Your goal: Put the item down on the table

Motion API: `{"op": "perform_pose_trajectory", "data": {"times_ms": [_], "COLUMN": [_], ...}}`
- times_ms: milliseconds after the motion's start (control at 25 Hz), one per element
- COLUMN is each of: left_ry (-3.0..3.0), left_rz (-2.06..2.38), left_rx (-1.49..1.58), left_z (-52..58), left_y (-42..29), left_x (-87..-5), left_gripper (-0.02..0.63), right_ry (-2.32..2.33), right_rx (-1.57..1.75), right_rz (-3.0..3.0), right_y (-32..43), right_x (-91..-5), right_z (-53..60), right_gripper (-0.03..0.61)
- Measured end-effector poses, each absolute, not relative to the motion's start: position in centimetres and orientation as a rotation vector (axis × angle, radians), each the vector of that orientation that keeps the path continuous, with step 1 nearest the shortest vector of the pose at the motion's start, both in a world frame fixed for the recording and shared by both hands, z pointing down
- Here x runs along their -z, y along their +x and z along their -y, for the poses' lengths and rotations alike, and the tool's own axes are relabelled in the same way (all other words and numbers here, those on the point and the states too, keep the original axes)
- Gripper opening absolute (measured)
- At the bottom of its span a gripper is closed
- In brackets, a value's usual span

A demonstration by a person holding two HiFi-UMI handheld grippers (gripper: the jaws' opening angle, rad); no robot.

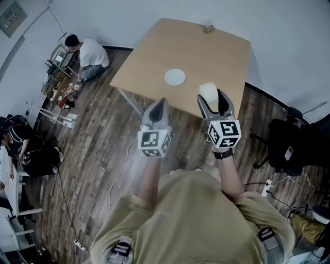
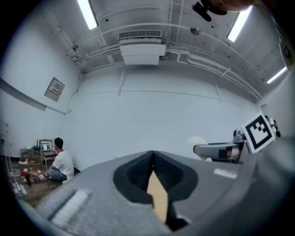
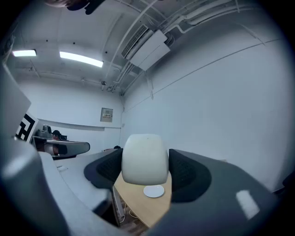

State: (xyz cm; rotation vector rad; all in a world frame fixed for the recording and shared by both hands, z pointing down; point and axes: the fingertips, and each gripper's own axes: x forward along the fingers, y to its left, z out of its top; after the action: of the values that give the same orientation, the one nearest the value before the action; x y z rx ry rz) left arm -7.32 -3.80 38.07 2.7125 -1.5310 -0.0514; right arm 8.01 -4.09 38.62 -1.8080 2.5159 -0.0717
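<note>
**Bright, flat light; heavy fisheye warp**

Ceiling light strips (image 2: 87, 14) cast even, cool light with faint shadows. Both gripper views bend and darken at their corners. The left hand-held gripper (image 2: 153, 156) and the white item (image 3: 144, 159) look soft up close.

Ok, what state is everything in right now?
Left tongs: shut, empty.
Right tongs: shut, loaded.
White item: gripped in them, above the table, not set down.
Plate: flat on the table, empty.
</note>
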Motion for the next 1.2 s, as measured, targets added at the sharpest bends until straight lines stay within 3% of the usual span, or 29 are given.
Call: {"op": "perform_pose_trajectory", "data": {"times_ms": [720,1200], "left_ry": [2.658,2.548], "left_rz": [1.506,1.509], "left_rx": [0.075,0.016], "left_z": [-0.5,3.9], "left_y": [-14.8,-13.3], "left_x": [-40.2,-45.1], "left_gripper": [0.002,0.002], "right_ry": [-1.841,-1.799], "right_rx": [0.149,0.273], "right_rz": [-2.521,-2.570], "right_y": [0.3,1.2], "right_x": [-40.3,-44.2], "right_z": [0.1,5.2], "right_gripper": [0.316,0.316]}}
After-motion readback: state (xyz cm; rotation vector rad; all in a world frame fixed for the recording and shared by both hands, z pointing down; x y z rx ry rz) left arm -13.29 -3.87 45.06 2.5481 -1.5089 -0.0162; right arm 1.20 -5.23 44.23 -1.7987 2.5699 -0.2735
